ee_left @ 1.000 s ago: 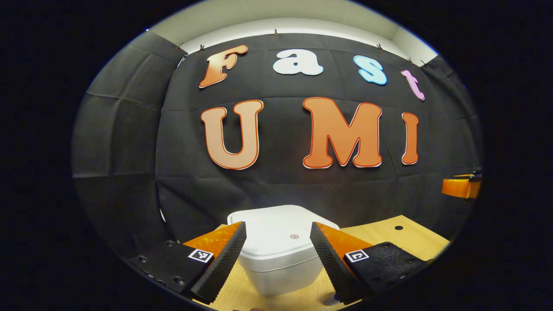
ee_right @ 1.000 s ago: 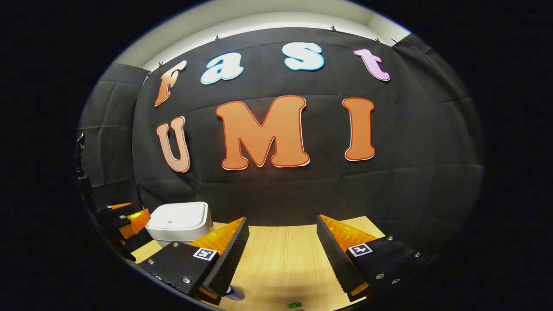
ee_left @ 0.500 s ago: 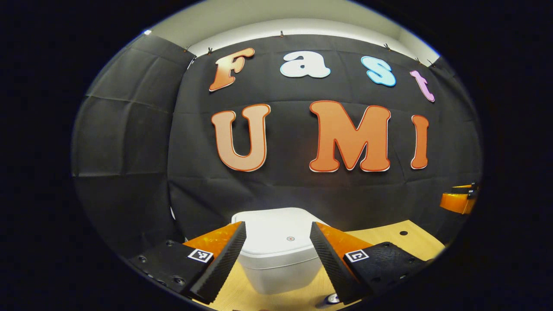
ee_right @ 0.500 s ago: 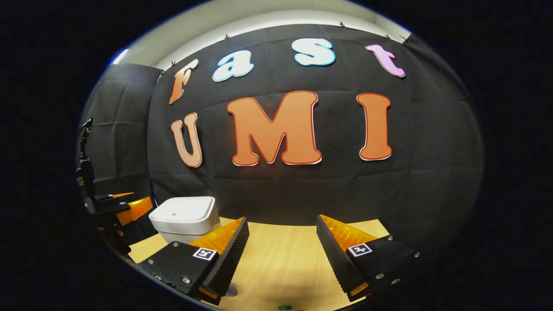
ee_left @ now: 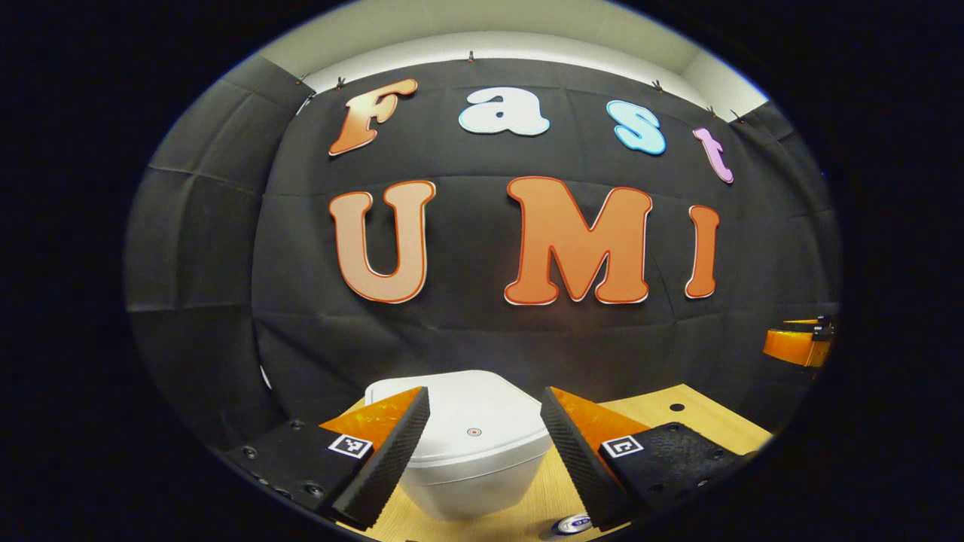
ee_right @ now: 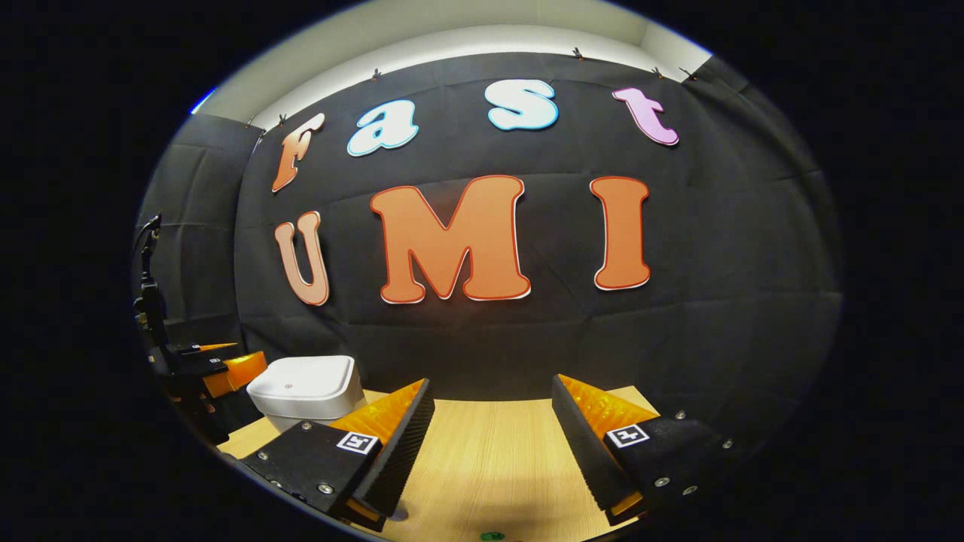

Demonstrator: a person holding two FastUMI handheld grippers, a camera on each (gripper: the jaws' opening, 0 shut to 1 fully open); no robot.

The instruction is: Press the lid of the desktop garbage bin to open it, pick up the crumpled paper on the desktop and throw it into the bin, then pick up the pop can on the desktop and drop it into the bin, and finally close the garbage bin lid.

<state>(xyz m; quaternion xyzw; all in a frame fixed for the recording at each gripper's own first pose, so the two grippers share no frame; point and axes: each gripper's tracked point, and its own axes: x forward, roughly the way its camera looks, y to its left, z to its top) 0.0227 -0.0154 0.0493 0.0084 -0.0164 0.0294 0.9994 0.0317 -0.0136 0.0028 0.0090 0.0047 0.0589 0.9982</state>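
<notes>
1. We see the left gripper (ee_left: 482, 444) spread wide, grasping nothing.
2. The right gripper (ee_right: 489, 444) likewise gapes empty.
3. The white garbage bin (ee_left: 471, 459), lid down, sits just ahead between the left fingers (ee_left: 384, 467).

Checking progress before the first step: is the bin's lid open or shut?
Shut: the lid lies flat on the bin.

The left gripper view is taken low over the worktop (ee_left: 700, 421), faced toward the booth's back wall, with the white bin (ee_left: 471, 444) close between its fingers. The right gripper view is faced likewise from farther right, and the same bin (ee_right: 305, 385) is shared at its left
</notes>
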